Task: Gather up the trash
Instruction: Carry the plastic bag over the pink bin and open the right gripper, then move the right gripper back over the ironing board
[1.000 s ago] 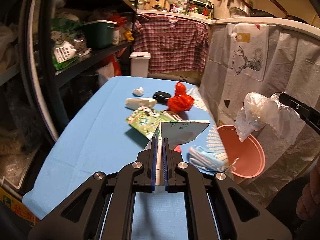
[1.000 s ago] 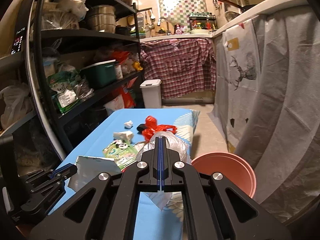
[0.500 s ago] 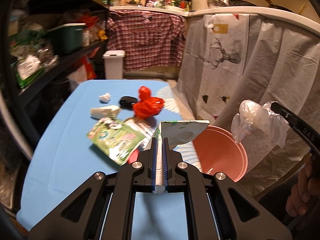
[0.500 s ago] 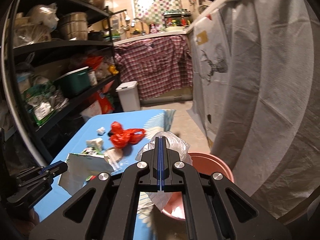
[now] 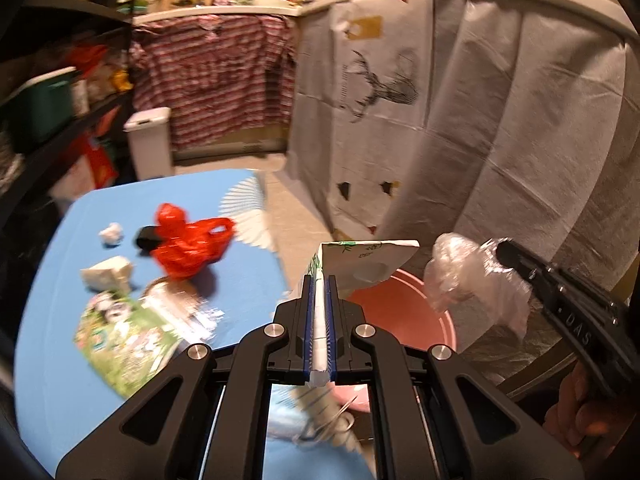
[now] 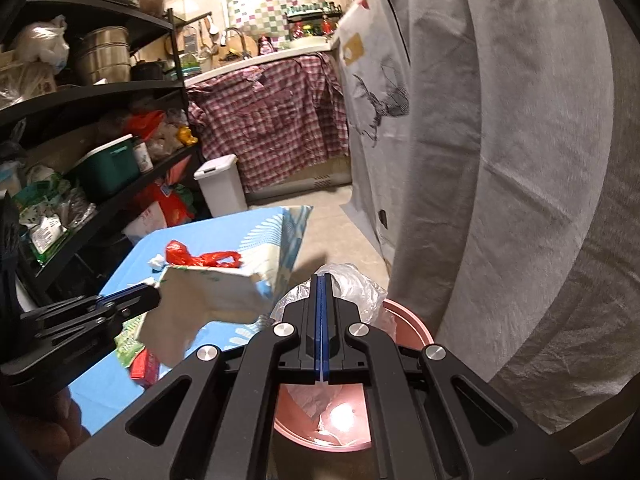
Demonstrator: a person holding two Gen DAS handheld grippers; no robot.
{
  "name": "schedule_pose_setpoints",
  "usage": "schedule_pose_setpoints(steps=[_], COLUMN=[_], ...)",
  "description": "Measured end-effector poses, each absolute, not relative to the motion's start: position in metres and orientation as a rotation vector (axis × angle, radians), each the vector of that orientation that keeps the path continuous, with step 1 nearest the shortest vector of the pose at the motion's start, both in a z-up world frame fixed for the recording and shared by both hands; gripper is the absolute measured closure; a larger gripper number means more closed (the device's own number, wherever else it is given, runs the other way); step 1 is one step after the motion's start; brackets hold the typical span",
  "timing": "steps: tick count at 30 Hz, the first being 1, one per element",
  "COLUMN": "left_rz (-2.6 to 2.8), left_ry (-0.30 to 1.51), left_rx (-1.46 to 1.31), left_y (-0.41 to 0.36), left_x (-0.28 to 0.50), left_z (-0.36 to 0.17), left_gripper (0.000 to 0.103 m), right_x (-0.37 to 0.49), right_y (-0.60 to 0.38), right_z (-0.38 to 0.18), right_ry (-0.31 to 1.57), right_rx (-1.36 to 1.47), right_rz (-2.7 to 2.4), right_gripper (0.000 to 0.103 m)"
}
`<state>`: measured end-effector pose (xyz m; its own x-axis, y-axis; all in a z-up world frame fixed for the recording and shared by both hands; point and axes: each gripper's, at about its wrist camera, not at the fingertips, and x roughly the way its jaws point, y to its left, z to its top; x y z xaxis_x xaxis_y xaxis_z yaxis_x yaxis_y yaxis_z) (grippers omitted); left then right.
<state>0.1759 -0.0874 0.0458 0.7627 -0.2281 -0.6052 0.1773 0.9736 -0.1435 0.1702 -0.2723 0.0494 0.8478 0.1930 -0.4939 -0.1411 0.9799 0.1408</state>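
Note:
My left gripper [image 5: 319,280] is shut on a flattened white carton [image 5: 362,262] and holds it over the near rim of the pink bucket [image 5: 404,320]. The carton [image 6: 212,300] also shows in the right wrist view, left of the bucket [image 6: 408,332]. My right gripper [image 6: 322,280] is shut on a crumpled clear plastic bag [image 6: 348,284] above the bucket. The bag [image 5: 460,276] hangs from that gripper at the right of the left wrist view. A red plastic bag [image 5: 188,240], white wads [image 5: 108,274] and a green printed packet [image 5: 124,336] lie on the blue table [image 5: 60,360].
A blue face mask [image 5: 296,424] lies at the table's near edge. A black shelf unit [image 6: 100,128] full of goods runs along the left. A grey cloth-covered counter [image 6: 500,160] stands right of the bucket. A white bin [image 6: 222,186] stands at the back.
Both grippers have swung right with their loads, from over the table to the pink bucket. The carton and the clear bag now hang above it.

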Motion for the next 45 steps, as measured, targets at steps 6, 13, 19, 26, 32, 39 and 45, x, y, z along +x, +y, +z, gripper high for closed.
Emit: schedule_pose_setpoints(steps=[6,13,19,26,32,39,45], left_rz=[-0.288,-0.305,-0.318,-0.317,-0.312,-0.303,-0.286], left_ry=[0.694,0.729,0.749,0.770,0.750,0.724,0.687], left_rx=[-0.098,-0.113,-0.114,-0.130,-0.134,-0.135,-0.142], left_y=[-0.105,-0.108,-0.111,-0.111,-0.104,-0.093,-0.078], left_x=[0.196,0.209,0.219,0.230,0.226,0.216,0.199], left_z=[0.023,0.003,-0.007,-0.014,-0.009,0.002,0.016], left_gripper=[0.098,0.098,0.098,0.097,0.097,0.097,0.097], right_x=[0.184,0.194,0.202,0.208,0.205,0.201,0.193], right_y=[-0.279,-0.272,-0.272,-0.276,-0.276,-0.272,-0.269], right_z=[0.035,0.024,0.018,0.013,0.014,0.017,0.025], right_ry=[0.573,0.593,0.613,0.646,0.634,0.612,0.582], right_rx=[0.115,0.073,0.066,0.075,0.069,0.046,0.025], right_rz=[0.151,0.135,0.125,0.090,0.072,0.071,0.063], right_gripper=[0.103,0.103,0.103,0.098,0.070,0.070,0.070])
